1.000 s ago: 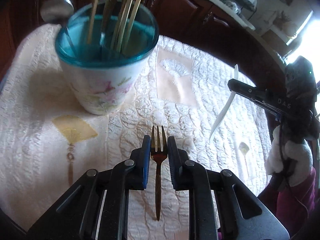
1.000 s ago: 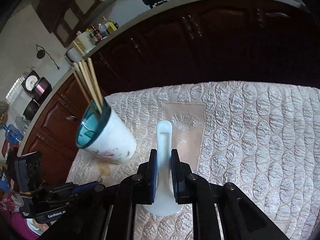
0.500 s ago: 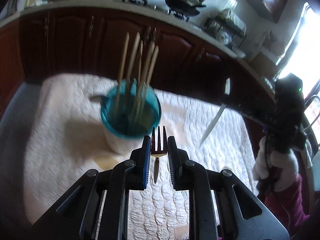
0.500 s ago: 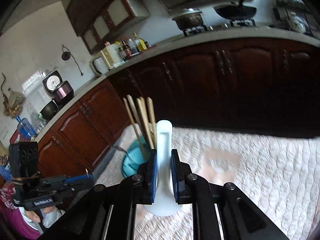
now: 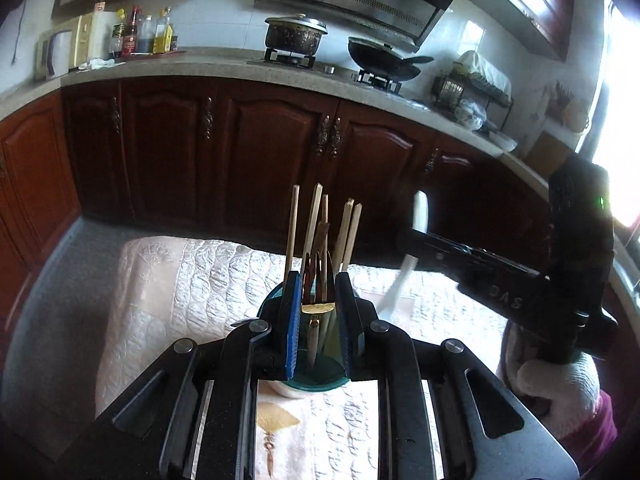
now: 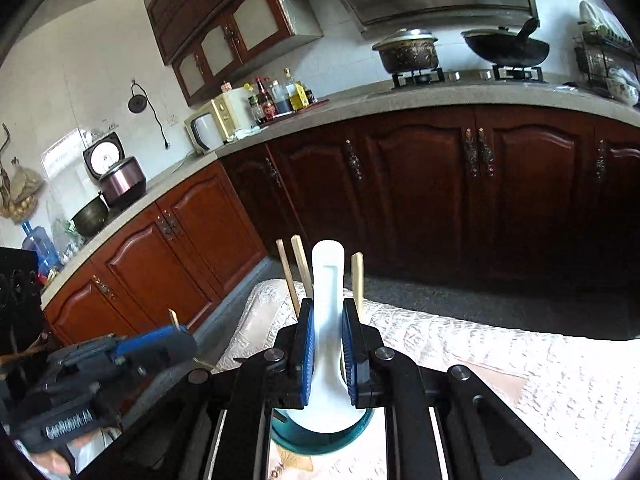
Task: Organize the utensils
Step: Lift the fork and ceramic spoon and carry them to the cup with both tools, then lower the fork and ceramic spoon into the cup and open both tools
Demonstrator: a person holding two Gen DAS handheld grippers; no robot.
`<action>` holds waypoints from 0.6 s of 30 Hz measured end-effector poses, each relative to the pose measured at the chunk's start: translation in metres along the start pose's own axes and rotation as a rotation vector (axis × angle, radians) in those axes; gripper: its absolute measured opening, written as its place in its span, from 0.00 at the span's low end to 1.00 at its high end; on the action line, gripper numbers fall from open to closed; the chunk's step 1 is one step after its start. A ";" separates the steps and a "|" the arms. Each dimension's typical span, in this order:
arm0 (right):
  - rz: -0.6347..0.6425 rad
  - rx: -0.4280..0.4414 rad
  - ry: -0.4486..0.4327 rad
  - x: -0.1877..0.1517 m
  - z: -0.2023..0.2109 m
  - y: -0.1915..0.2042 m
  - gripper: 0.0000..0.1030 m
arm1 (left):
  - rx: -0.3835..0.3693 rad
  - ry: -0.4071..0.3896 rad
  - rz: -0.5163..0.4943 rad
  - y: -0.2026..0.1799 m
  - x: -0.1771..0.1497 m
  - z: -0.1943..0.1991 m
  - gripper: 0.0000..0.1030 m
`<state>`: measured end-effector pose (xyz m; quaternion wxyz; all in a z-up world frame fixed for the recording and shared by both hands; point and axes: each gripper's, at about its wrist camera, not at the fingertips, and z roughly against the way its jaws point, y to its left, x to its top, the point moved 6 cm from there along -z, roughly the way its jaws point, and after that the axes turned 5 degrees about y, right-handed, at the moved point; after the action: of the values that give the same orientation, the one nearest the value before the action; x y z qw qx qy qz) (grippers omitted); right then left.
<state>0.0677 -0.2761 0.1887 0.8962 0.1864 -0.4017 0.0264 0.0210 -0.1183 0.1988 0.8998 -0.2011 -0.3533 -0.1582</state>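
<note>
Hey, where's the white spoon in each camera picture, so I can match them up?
Left wrist view: the white spoon is right of centre, slanting, held by the other tool.
Right wrist view: the white spoon is at centre, upright between this tool's pads.
Shared landmark: the teal-rimmed cup holding chopsticks.

Cup mostly hidden behind left gripper; fork handle partly masked. White spoon motion-blurred. Spoon bowl covers cup mouth in right view.
</note>
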 end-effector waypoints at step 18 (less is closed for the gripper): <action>0.135 -0.070 0.123 -0.030 -0.053 -0.005 0.12 | 0.028 0.087 0.016 0.013 -0.029 -0.048 0.15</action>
<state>0.0855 -0.2591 0.1329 0.9213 0.1253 -0.3584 0.0842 0.0338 -0.1258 0.1427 0.9184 -0.1840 -0.3143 -0.1547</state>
